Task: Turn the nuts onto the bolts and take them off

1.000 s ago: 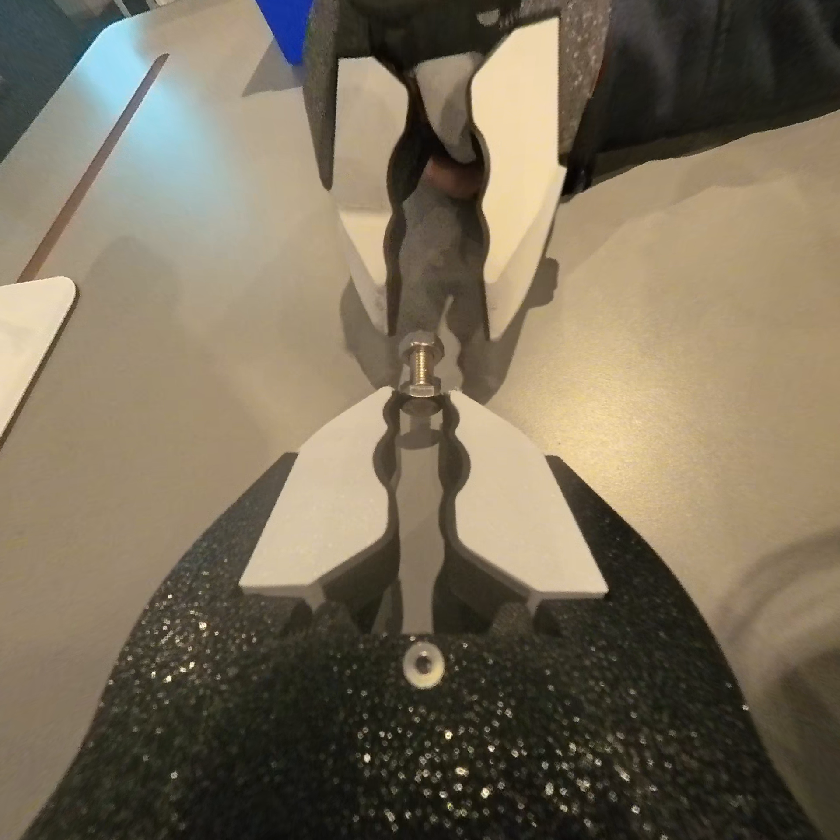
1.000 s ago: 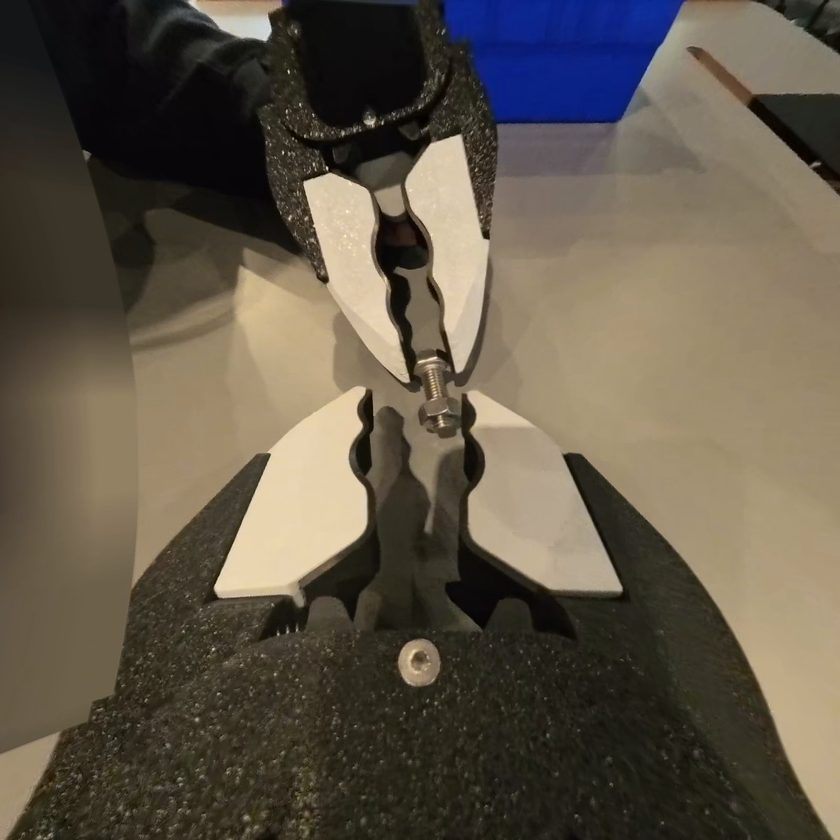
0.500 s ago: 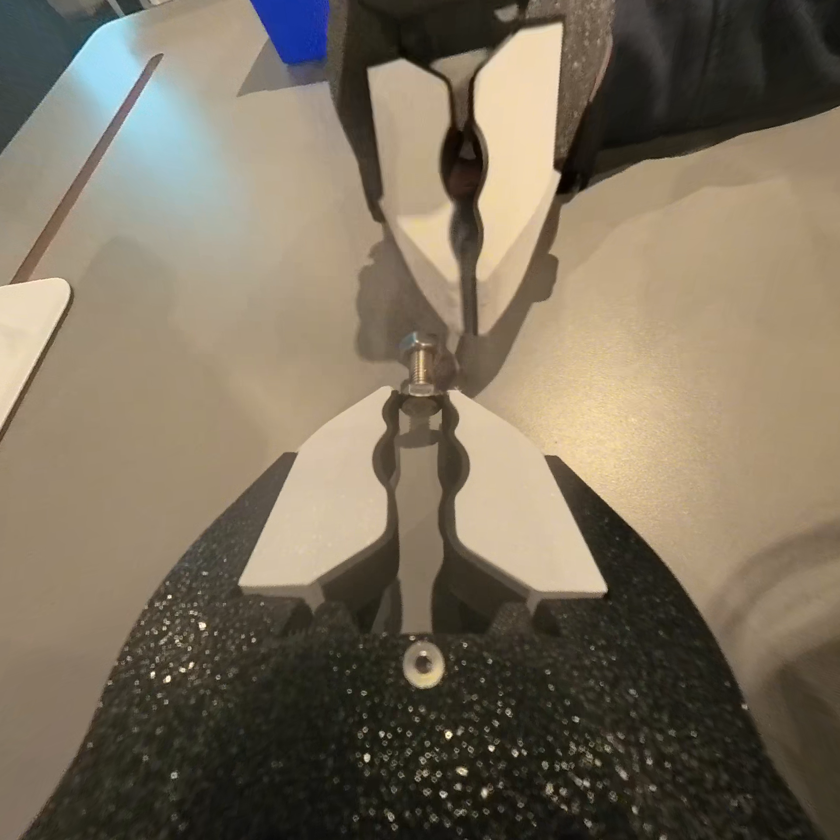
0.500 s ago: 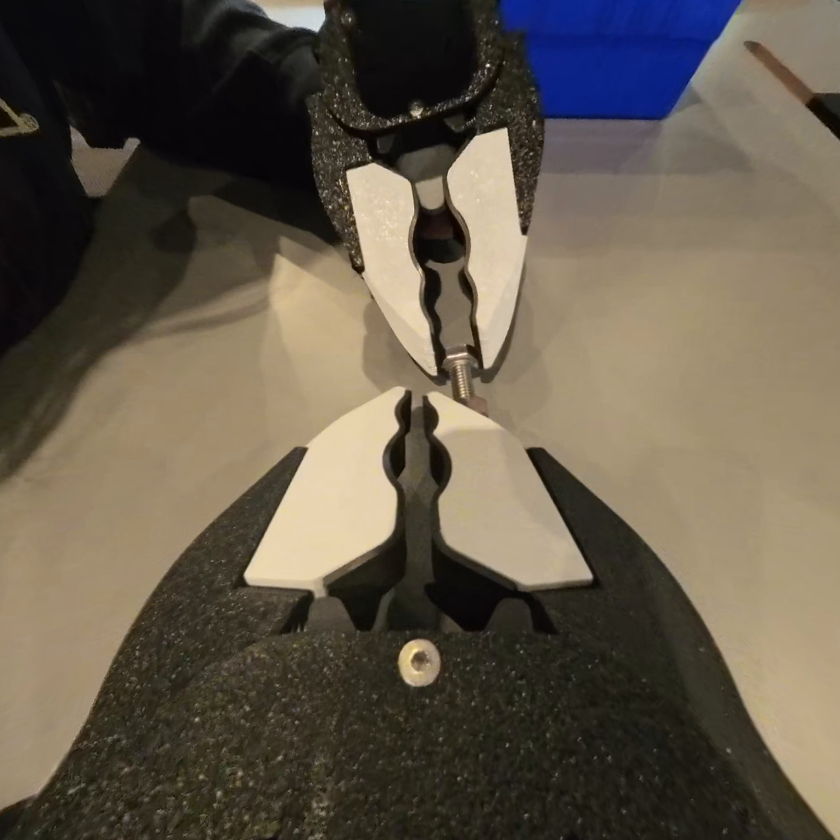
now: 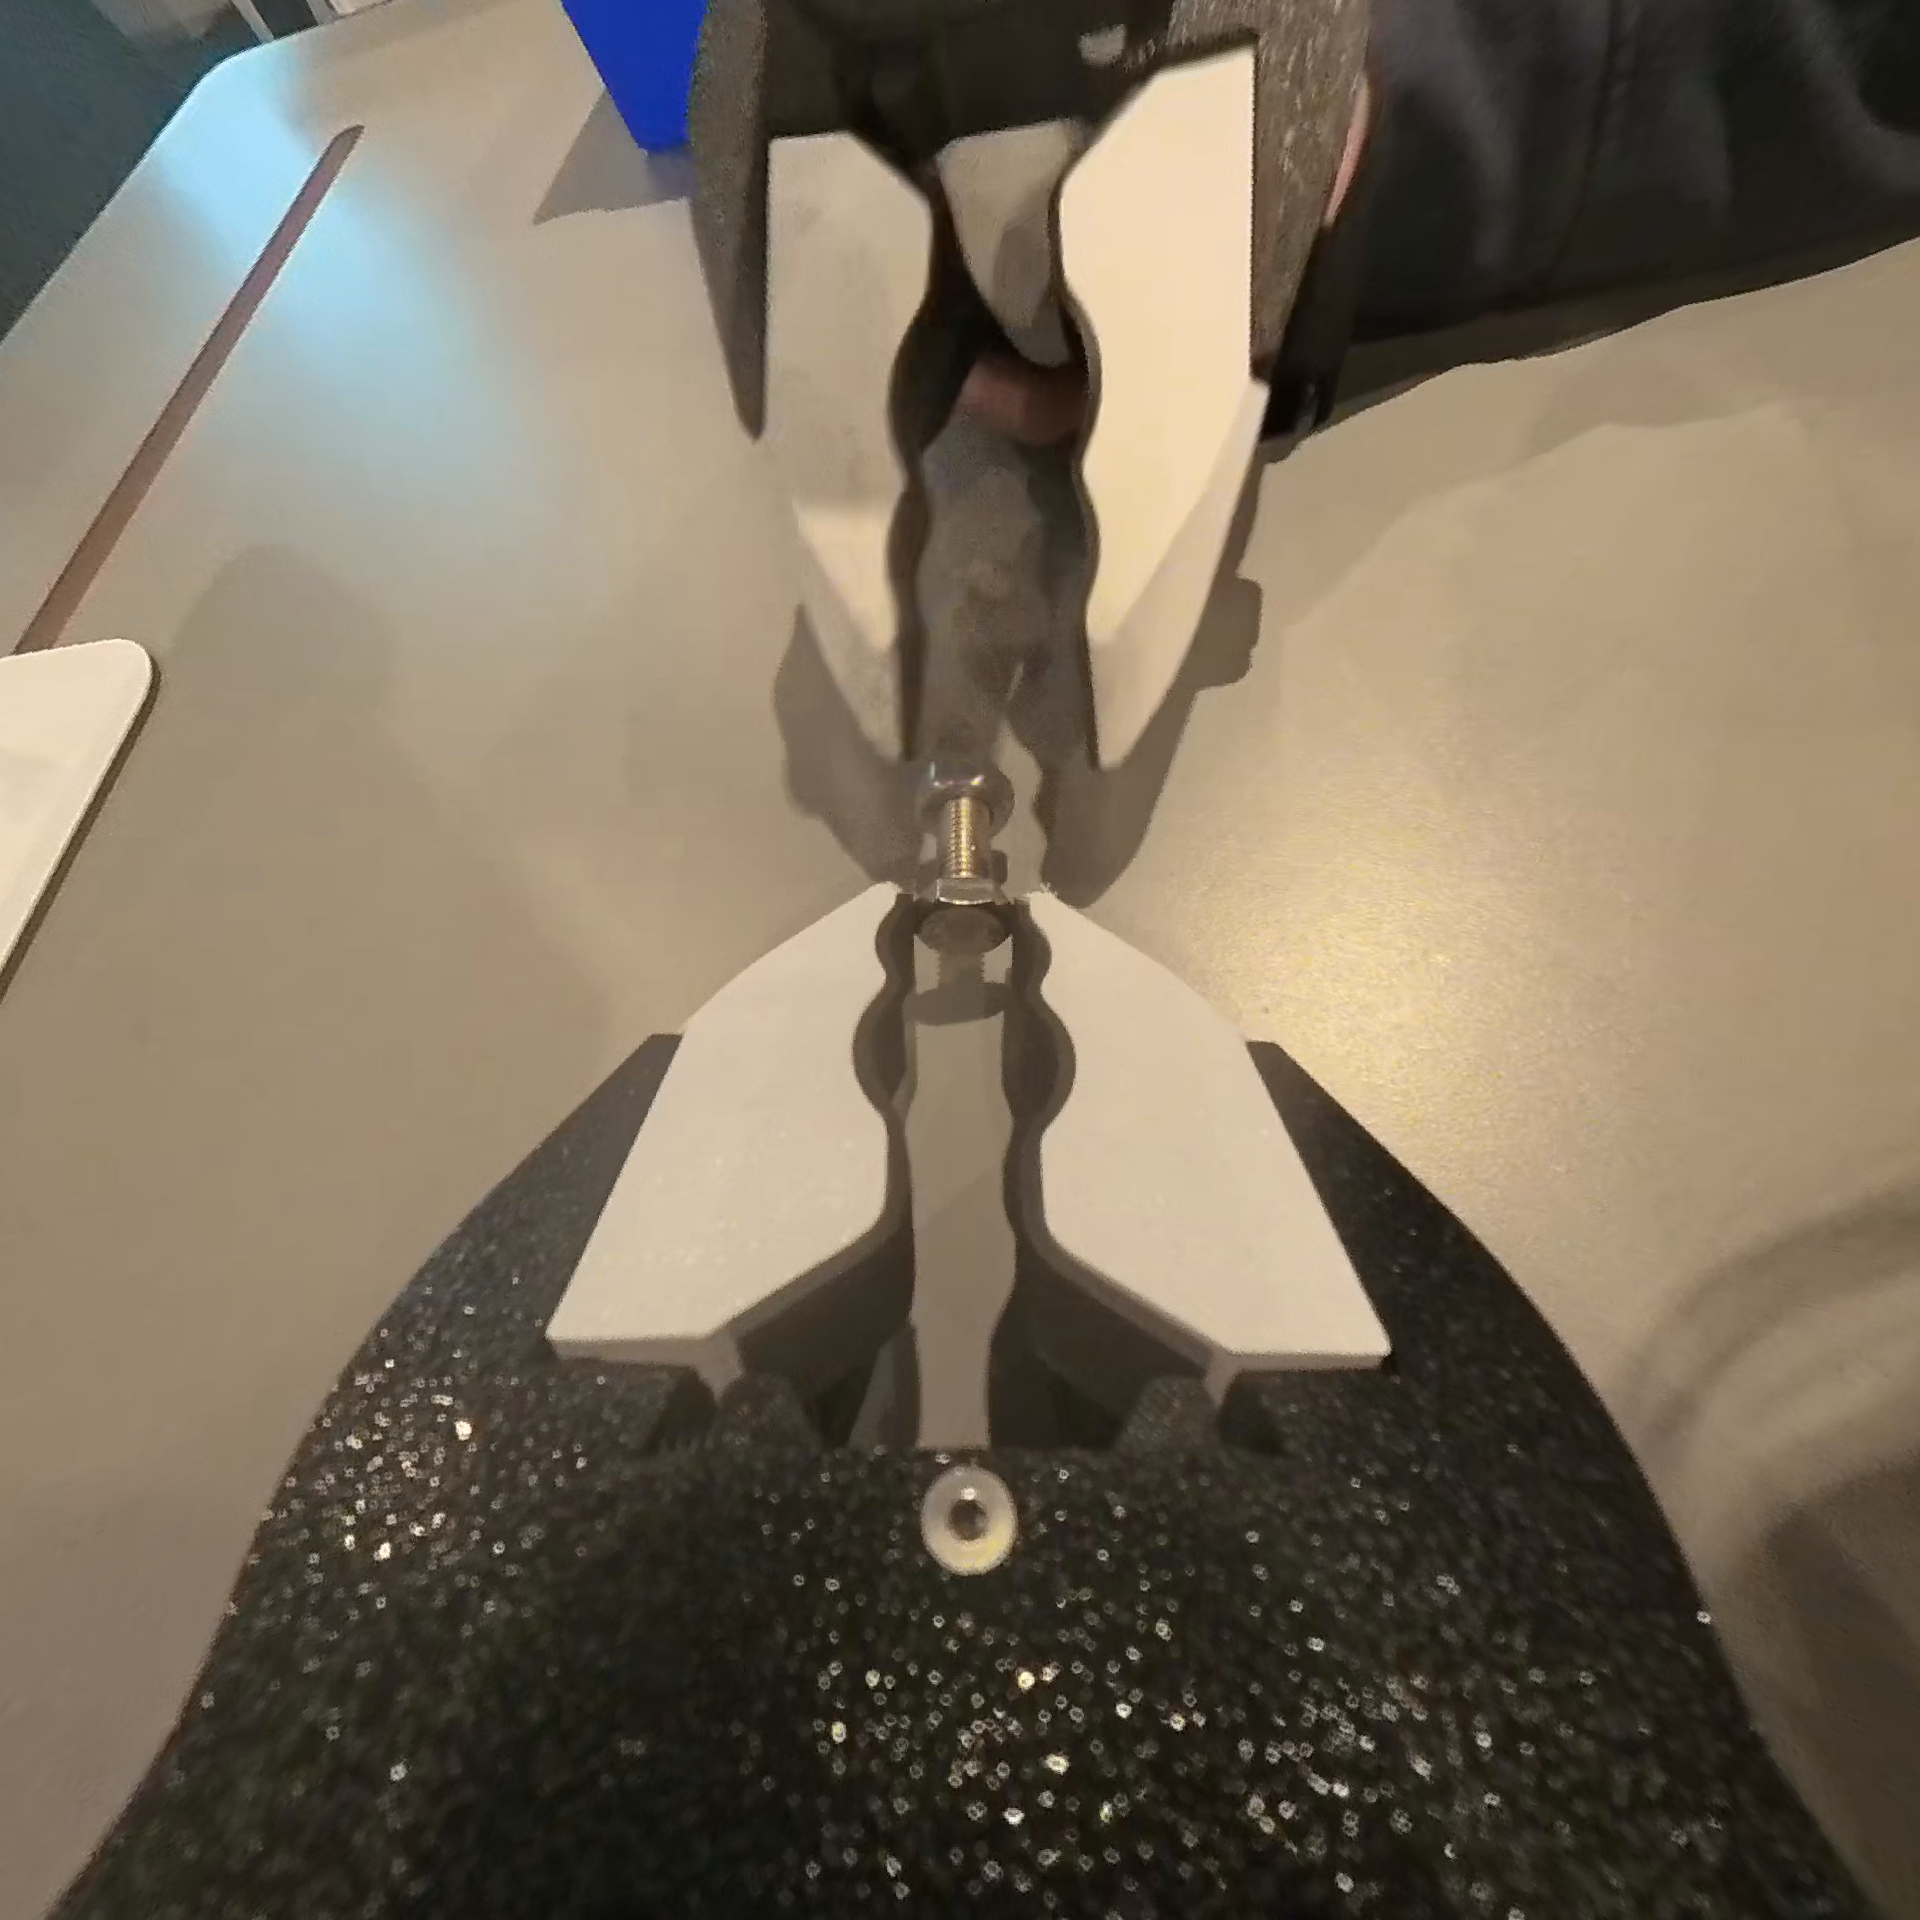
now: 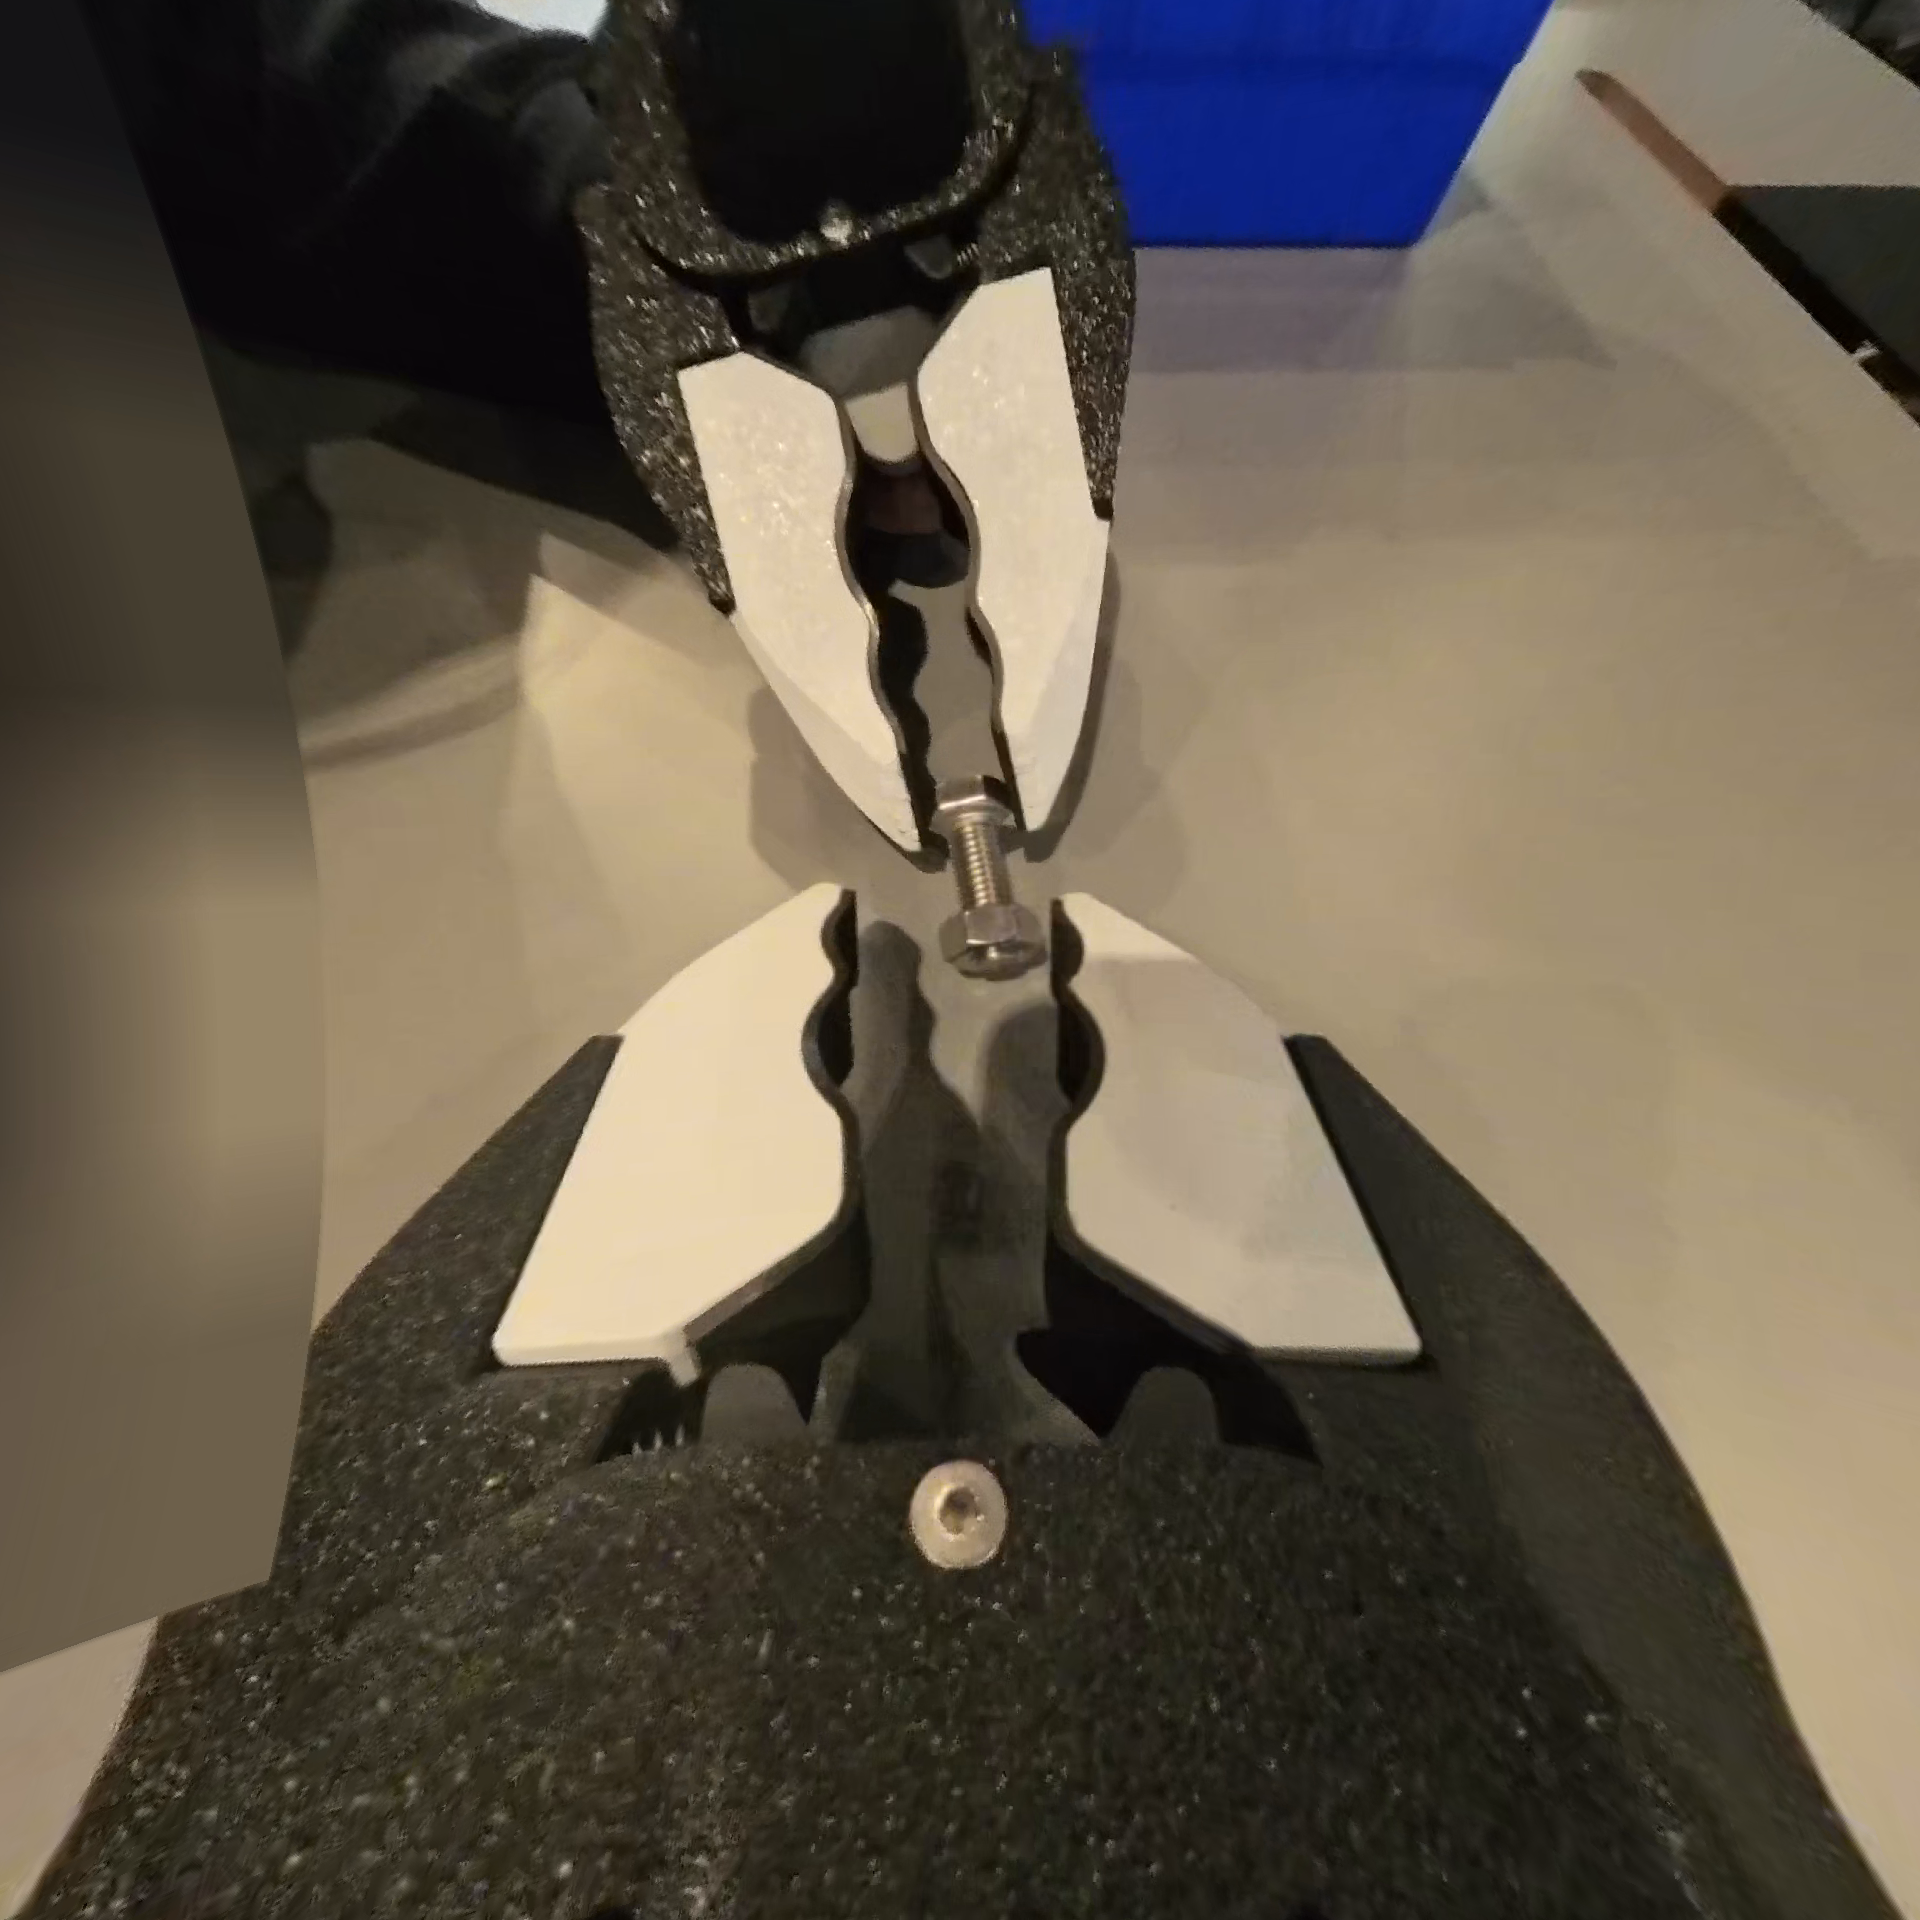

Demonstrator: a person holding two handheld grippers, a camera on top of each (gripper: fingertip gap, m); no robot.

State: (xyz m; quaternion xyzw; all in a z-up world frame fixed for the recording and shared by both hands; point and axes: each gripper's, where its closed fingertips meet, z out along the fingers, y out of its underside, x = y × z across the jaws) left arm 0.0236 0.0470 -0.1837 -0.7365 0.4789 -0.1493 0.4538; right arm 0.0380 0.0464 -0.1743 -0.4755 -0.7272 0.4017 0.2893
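Our right tool [image 6: 951, 909] has reopened from its shut state half a second ago, jaws now flanking the nut [image 6: 987, 943] without gripping. Our left tool [image 5: 961, 914] clamps the bolt [image 6: 975, 868] head above the worktop [image 5: 1558, 831], ready for another turn.

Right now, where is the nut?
The nut sits on the bolt's free end, between the open right claw's tips, opposite the left claw holding the bolt head.

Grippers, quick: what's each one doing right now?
Left gripper: shut on the head of the small silver steel bolt.
Right gripper: open, fingers either side of the silver hexagonal nut, not clamping it.
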